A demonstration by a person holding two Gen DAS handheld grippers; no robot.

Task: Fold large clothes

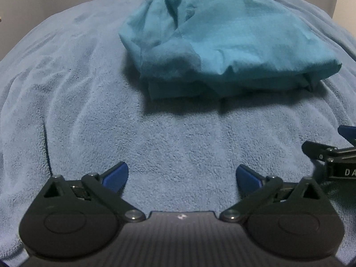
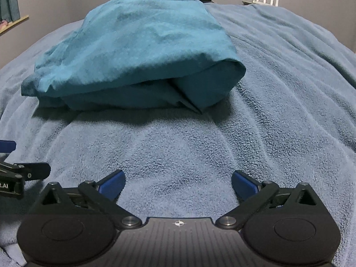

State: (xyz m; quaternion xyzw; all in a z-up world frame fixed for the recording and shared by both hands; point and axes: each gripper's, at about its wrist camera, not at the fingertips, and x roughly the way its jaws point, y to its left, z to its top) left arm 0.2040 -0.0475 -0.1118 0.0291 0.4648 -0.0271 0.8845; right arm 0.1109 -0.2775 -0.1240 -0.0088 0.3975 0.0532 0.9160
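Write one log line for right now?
left tool: open, empty | right tool: open, empty | folded teal cloth garment: lying on fuzzy blue blanket

Bed (image 1: 178, 146) is covered edge to edge by a light blue fleecy blanket (image 2: 278, 93), rumpled into soft ridges, most on the left side in the left wrist view. One thing lies directly on it: a teal garment (image 1: 222, 44), folded into a thick, loose bundle with layered edges along its near side, throwing a shadow onto the blanket.
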